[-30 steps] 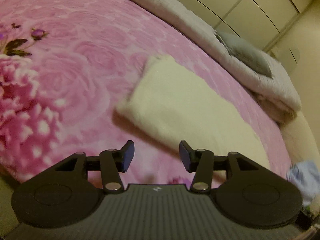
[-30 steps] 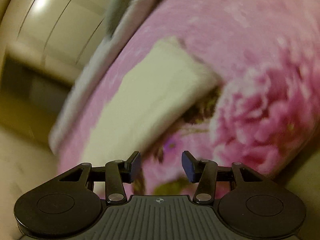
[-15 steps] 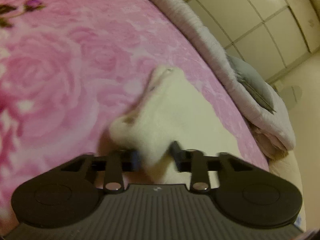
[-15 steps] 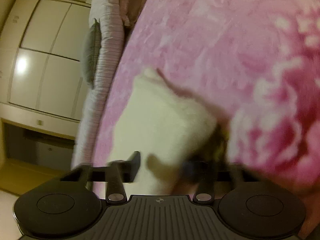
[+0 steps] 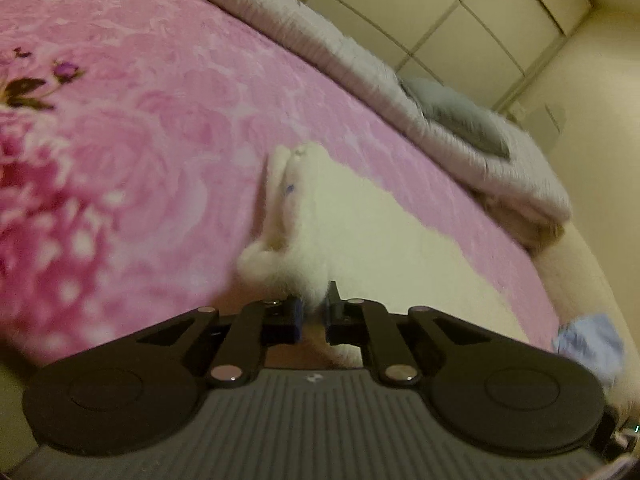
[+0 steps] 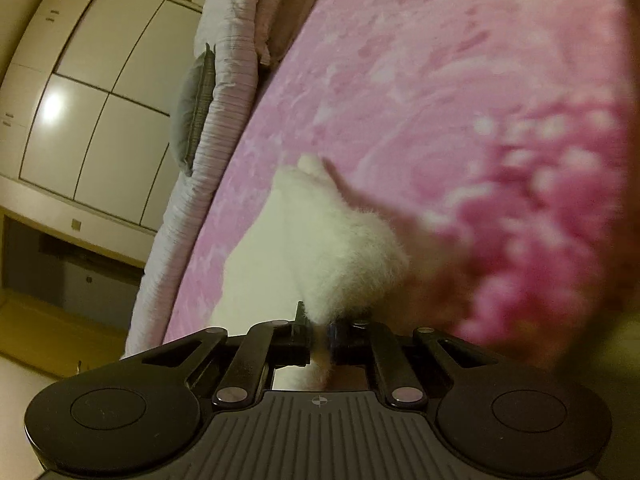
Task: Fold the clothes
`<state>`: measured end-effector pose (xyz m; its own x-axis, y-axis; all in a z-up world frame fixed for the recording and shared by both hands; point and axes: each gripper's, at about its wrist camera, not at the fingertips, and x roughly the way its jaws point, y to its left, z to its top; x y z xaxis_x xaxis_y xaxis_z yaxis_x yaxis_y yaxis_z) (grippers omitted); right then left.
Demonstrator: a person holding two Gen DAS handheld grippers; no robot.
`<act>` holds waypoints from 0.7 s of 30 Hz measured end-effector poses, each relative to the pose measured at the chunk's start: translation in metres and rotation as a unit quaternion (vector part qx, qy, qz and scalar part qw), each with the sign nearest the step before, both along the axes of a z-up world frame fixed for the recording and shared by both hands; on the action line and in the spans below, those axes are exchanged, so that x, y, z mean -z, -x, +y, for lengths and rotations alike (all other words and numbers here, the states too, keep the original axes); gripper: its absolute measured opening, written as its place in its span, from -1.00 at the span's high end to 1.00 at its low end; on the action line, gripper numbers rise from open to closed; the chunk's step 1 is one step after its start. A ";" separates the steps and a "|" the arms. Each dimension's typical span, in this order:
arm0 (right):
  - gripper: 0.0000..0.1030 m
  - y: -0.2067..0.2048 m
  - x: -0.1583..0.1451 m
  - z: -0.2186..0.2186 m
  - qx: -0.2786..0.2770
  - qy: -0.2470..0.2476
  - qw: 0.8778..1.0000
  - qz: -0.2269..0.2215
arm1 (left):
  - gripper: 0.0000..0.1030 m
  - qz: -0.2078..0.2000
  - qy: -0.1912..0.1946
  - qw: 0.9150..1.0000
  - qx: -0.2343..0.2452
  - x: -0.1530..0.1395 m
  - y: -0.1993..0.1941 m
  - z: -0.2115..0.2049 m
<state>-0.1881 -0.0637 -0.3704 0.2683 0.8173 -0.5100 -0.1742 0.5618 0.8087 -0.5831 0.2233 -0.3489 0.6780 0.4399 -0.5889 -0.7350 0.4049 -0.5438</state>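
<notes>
**Both tongs clamped on the near edge**

The cream fleece garment (image 5: 392, 240) lies on the pink floral blanket (image 5: 140, 128), its long axis running away from both tongs toward the grey bedding (image 5: 360, 64) (layers already show at its edge). The left gripper (image 5: 313, 314) and right gripper (image 6: 320, 336) each pinch a near corner.

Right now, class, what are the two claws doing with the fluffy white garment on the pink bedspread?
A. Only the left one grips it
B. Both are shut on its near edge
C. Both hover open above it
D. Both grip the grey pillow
B: the left claw and the right claw each pinch the near edge of the white garment.
</notes>
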 end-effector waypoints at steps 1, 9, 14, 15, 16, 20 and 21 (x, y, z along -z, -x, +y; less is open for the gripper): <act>0.87 0.002 0.001 -0.006 -0.004 0.002 1.000 -0.001 | 0.83 0.010 0.004 1.000 0.006 0.001 0.003 -0.004; 0.34 0.005 -0.001 -0.022 -0.004 -0.012 1.000 0.006 | 0.80 0.047 -0.028 0.997 0.049 -0.038 0.022 -0.018; 0.11 0.011 0.009 -0.008 0.004 -0.016 1.000 0.017 | 0.73 0.049 -0.054 0.994 0.083 -0.049 0.000 -0.010; 0.11 0.010 0.011 -0.006 0.010 -0.020 1.000 0.020 | 0.73 0.052 -0.050 0.993 0.088 -0.046 -0.007 -0.005; 0.11 0.010 0.012 -0.003 0.016 -0.026 0.999 0.022 | 0.73 0.051 -0.041 0.994 0.088 -0.041 -0.013 0.000; 0.12 -0.003 0.015 0.006 0.040 -0.032 0.998 0.044 | 0.73 0.055 -0.009 0.995 0.087 -0.013 -0.034 0.024; 0.32 -0.007 0.017 0.009 0.045 -0.025 0.997 0.056 | 0.78 0.052 -0.003 0.995 0.087 -0.011 -0.033 0.028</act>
